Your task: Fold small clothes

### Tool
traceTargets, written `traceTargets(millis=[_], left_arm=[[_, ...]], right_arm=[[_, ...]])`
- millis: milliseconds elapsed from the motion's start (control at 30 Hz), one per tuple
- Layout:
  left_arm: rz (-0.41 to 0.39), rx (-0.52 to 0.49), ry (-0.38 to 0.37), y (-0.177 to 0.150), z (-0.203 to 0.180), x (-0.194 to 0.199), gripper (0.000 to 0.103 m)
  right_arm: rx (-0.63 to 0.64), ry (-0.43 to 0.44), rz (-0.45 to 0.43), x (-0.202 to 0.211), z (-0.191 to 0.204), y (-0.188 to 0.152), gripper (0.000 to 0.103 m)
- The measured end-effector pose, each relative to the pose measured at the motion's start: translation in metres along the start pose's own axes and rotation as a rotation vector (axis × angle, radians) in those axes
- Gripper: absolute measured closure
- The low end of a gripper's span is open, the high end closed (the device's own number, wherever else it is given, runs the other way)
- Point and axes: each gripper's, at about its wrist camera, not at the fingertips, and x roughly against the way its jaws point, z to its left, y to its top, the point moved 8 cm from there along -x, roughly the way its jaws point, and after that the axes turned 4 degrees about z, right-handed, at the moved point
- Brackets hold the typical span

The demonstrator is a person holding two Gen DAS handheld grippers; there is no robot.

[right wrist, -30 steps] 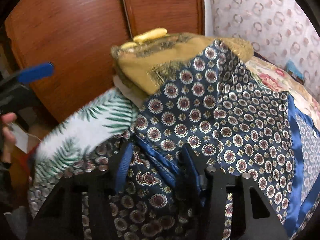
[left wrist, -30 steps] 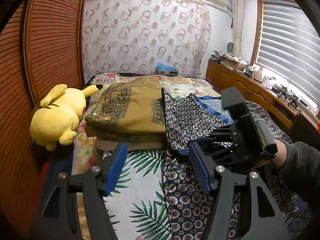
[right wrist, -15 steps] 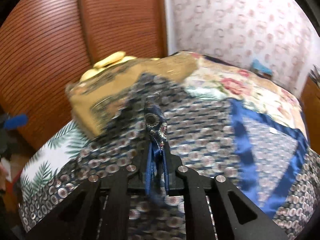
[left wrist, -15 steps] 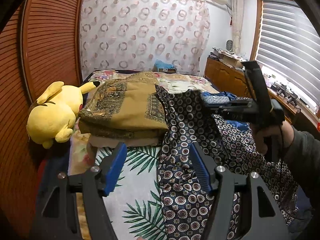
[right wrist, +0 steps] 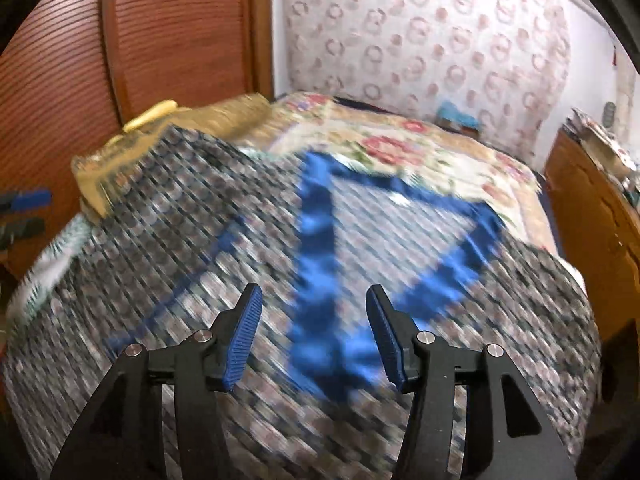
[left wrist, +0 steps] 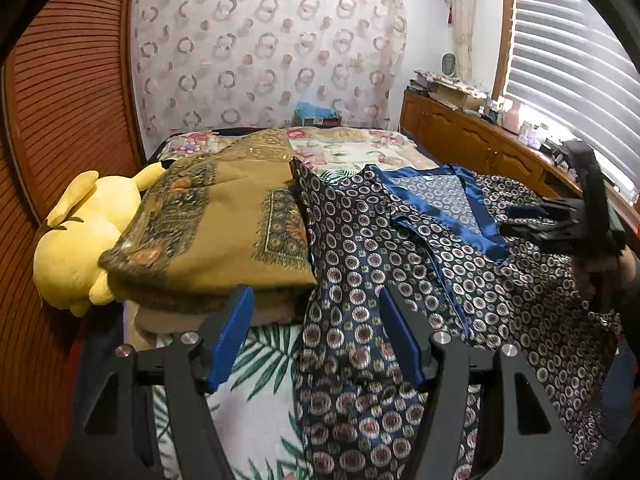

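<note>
I saw a navy garment (left wrist: 400, 264) patterned with small medallions and edged in bright blue satin, an ochre paisley-bordered cloth (left wrist: 224, 224), a yellow plush toy (left wrist: 76, 248), and a white sheet (left wrist: 260, 392) printed with green palm fronds.

A yellow plush toy (left wrist: 80, 236) lies at the bed's left edge, against the slatted wooden door (left wrist: 60, 120). Beside it rests a folded mustard shawl (left wrist: 224, 220) (paisley borders). A circle-patterned curtain (left wrist: 272, 52) hangs behind; window blinds (left wrist: 568, 72) and a cluttered wooden cabinet (left wrist: 460, 132) stand right.
</note>
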Motion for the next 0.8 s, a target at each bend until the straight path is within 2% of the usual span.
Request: traceTargets(millis=[133, 333, 433, 633, 800], left_arm=[[0.023, -0.011, 0.015, 0.011, 0.001, -0.018, 0.039], [0.044, -0.011, 0.021, 0.03, 0.001, -0.038, 0.039], [0.054, -0.019, 0.022, 0.037, 0.0, -0.048, 0.039], [0.082, -0.012, 0.031, 0.048, 0.005, -0.069, 0.039], [0.099, -0.009, 0.059, 0.061, 0.012, -0.088, 0.039]], right_arm=[[-0.016, -0.051, 0.047, 0.002, -0.036, -0.032, 0.048], [-0.065, -0.076, 0.083, 0.0, -0.071, -0.058, 0.048], [-0.072, -0.079, 0.095, -0.002, -0.076, -0.065, 0.048], [-0.105, -0.057, 0.079, -0.005, -0.079, -0.071, 0.041], [-0.1, -0.08, 0.079, -0.004, -0.08, -0.071, 0.035]])
